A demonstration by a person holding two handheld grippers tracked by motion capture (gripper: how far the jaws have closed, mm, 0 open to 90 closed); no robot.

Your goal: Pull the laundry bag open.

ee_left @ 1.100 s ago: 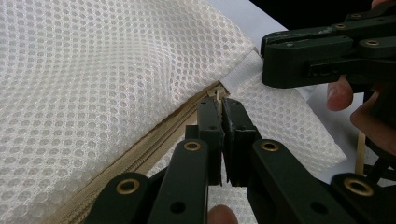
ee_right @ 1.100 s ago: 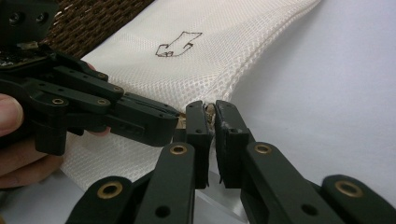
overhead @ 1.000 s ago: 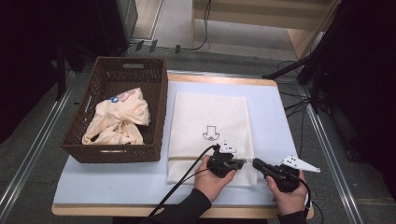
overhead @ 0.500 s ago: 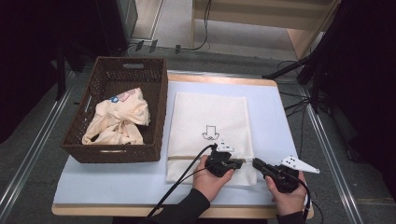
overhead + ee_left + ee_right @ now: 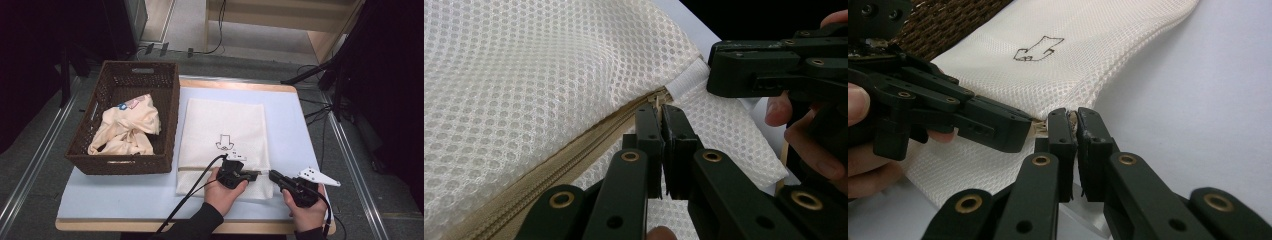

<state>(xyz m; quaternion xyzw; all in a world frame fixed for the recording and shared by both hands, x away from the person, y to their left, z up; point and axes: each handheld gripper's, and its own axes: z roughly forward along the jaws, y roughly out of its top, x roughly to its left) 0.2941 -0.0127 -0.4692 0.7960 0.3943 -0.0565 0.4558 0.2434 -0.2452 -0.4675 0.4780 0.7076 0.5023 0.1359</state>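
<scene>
A white mesh laundry bag (image 5: pixel 225 125) with a small black drawing lies flat on the table. Its beige zipper (image 5: pixel 574 150) runs along the near edge. In the left gripper view my left gripper (image 5: pixel 660 112) is shut on the zipper pull at the zipper's end. My right gripper (image 5: pixel 1073 117) is shut on the white tab (image 5: pixel 686 80) at the bag's corner, right beside that pull. In the high view the left gripper (image 5: pixel 255 174) and right gripper (image 5: pixel 273 175) point tip to tip at the bag's near right corner. A hand holds each one.
A brown wicker basket (image 5: pixel 172 115) stands to the left of the bag and holds crumpled cream clothes (image 5: pixel 127 125). The pale blue table top (image 5: pixel 290 125) shows bare to the right of the bag. Cables and dark stands lie on the floor beyond.
</scene>
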